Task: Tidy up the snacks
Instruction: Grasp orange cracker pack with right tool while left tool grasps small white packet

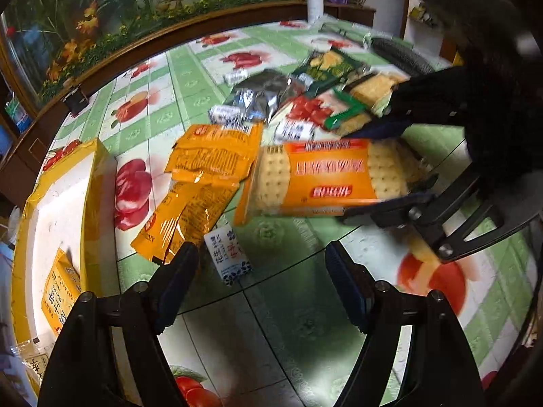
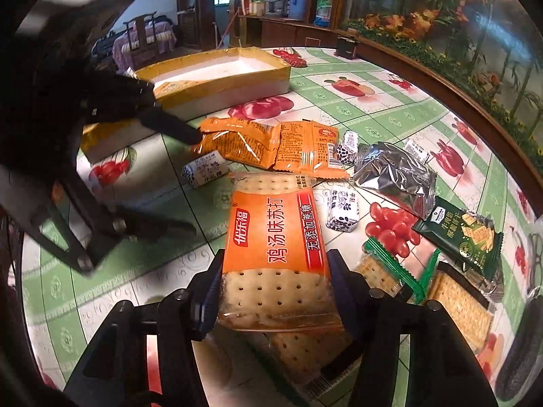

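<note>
Right tongs [image 2: 275, 291] sit nearest, clamped on the orange soda cracker pack [image 2: 276, 234] and holding it above the surface [image 2: 142, 254], on the near side of the yellow-rimmed box [image 2: 217, 71]. Left tongs [image 1: 261, 271] hang open and empty near a small milk candy [image 1: 229, 254], beside the orange sachets [image 1: 200, 183]. I'd carry the pack level toward the box, clear of the left tongs, and release it low inside.

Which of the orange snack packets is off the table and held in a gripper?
The orange soda cracker pack, clamped in the right gripper; the other orange packets lie flat on the tablecloth.
</note>
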Action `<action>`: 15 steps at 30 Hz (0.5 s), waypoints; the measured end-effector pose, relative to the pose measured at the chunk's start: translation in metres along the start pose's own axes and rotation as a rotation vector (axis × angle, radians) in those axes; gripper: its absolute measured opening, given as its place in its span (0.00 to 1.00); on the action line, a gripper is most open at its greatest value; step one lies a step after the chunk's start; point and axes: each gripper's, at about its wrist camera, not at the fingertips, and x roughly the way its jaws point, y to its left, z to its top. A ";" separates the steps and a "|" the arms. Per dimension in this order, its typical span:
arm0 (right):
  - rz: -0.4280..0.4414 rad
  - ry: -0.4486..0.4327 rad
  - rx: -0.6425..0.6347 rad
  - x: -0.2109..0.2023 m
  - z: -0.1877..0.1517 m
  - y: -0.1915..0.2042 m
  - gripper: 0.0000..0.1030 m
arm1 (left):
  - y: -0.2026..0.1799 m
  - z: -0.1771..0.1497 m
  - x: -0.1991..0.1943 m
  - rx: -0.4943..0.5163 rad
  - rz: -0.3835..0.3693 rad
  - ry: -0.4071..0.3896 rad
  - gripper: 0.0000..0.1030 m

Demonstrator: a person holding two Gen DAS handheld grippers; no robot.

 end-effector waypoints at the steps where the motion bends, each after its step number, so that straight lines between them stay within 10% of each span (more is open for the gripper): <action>1: 0.001 -0.002 0.010 0.002 0.002 0.000 0.57 | 0.002 -0.001 0.007 -0.005 0.009 0.022 0.77; 10: 0.031 -0.003 0.141 0.017 0.010 -0.004 0.57 | 0.042 -0.004 0.011 -0.215 -0.074 0.002 0.73; 12: 0.046 -0.018 0.203 0.015 0.009 -0.010 0.56 | 0.037 -0.003 0.010 -0.198 -0.060 -0.006 0.57; 14: 0.057 -0.034 0.254 0.012 0.005 -0.014 0.55 | 0.033 -0.001 0.008 -0.199 -0.077 -0.015 0.15; 15: 0.063 -0.046 0.286 0.009 0.002 -0.017 0.55 | 0.034 -0.002 0.007 -0.219 -0.118 -0.016 0.15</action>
